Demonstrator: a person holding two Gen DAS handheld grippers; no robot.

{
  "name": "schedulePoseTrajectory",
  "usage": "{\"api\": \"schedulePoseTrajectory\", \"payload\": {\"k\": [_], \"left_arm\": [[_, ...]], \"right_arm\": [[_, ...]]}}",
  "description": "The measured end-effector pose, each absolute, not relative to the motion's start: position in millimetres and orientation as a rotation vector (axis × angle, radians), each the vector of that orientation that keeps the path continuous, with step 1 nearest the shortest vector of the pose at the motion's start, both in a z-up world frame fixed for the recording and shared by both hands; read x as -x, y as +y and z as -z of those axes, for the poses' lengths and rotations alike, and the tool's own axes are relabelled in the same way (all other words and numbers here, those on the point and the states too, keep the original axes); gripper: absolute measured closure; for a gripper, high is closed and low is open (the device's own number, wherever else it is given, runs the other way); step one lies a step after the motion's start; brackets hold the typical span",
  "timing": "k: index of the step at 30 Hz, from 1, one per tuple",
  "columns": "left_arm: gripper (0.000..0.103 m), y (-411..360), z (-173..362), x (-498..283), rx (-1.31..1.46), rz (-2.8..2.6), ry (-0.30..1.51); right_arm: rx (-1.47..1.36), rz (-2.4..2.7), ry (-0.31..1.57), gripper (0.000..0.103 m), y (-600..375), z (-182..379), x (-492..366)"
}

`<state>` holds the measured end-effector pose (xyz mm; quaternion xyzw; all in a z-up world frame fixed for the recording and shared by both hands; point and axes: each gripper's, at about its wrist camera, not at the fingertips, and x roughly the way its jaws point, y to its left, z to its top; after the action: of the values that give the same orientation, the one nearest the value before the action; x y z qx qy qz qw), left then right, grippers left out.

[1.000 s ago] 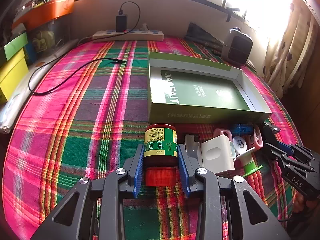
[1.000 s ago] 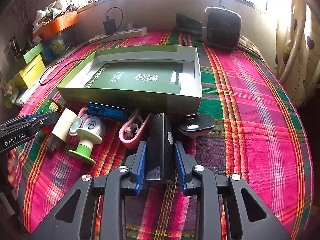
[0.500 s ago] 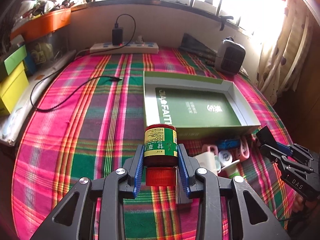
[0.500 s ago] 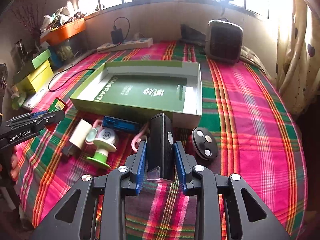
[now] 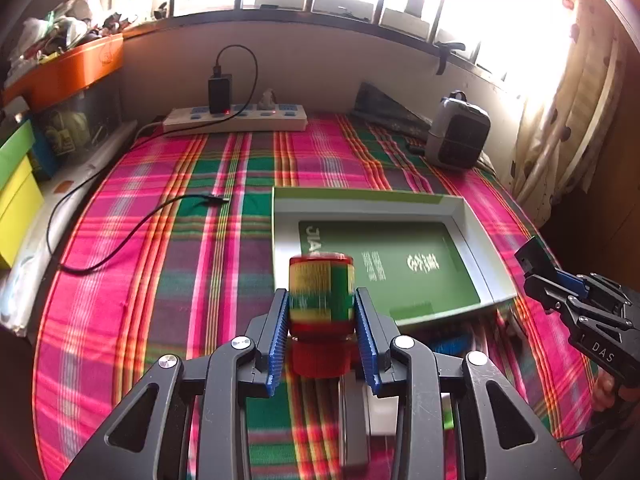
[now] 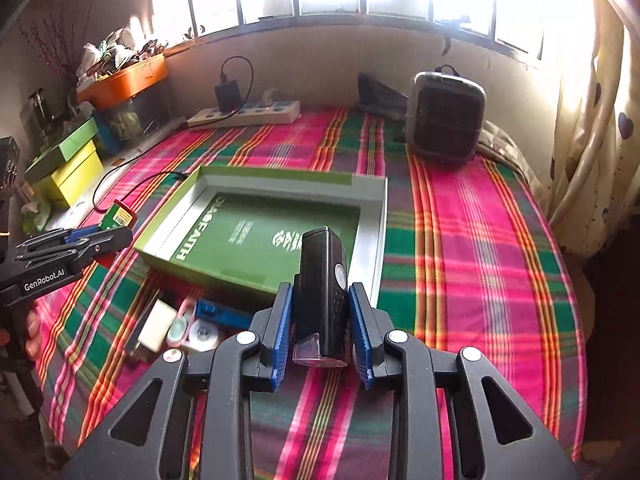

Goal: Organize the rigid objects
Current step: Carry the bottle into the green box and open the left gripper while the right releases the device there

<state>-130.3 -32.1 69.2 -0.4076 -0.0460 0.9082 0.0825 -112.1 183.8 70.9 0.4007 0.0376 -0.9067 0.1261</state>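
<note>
**Both grippers loaded above the plaid desk**

The left gripper (image 5: 322, 334) clamps a red-capped bottle (image 5: 321, 304). The right gripper (image 6: 321, 330) pinches a black device (image 6: 323, 284). Both hang before the open green box (image 6: 168, 244).

Woven plaid cloth (image 6: 480, 248), matt cardboard box (image 6: 208, 268), ribbed blue plastic pads (image 5: 280, 340) on the tongs

A white power strip (image 5: 236, 119) lies at the far edge of the plaid cloth (image 5: 160, 264), a black charger (image 5: 219, 93) plugged in; its cable (image 5: 116, 236) trails near-left. A grey heater (image 6: 444, 118) stands far right; curtains (image 6: 592, 100) hang beyond.
</note>
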Motion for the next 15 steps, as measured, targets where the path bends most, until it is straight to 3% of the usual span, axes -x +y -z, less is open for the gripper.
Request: {"api": "schedulePoseTrajectory", "payload": {"k": [15], "left_arm": [[0.072,-22,-52,175,1.273,-2.688,-0.112]], "right_arm": [[-1.263,2.627,0.088,0.074,185,-53,175]]}}
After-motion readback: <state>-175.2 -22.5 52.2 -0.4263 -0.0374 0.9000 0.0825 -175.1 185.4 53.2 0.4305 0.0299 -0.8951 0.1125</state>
